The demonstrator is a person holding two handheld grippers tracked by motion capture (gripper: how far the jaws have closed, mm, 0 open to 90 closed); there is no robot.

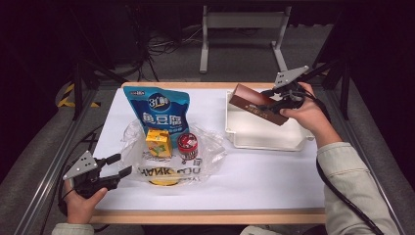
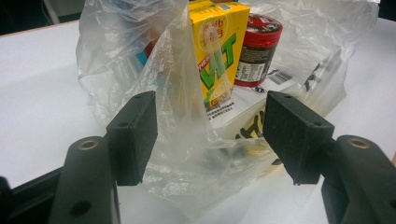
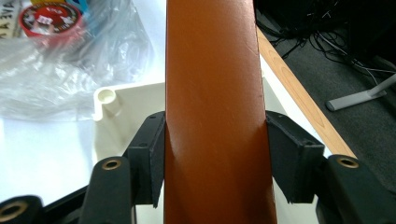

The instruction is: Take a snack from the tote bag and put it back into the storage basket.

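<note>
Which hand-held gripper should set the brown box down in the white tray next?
Right. The right hand-held gripper is already shut on the long brown box, held tilted above the white plastic tray. The left hand-held gripper is open beside the clear plastic bag.

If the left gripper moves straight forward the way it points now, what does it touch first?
Most likely the clear plastic bag, whose fold already lies between the open jaws of the left gripper. Behind it stands the yellow drink carton.
</note>
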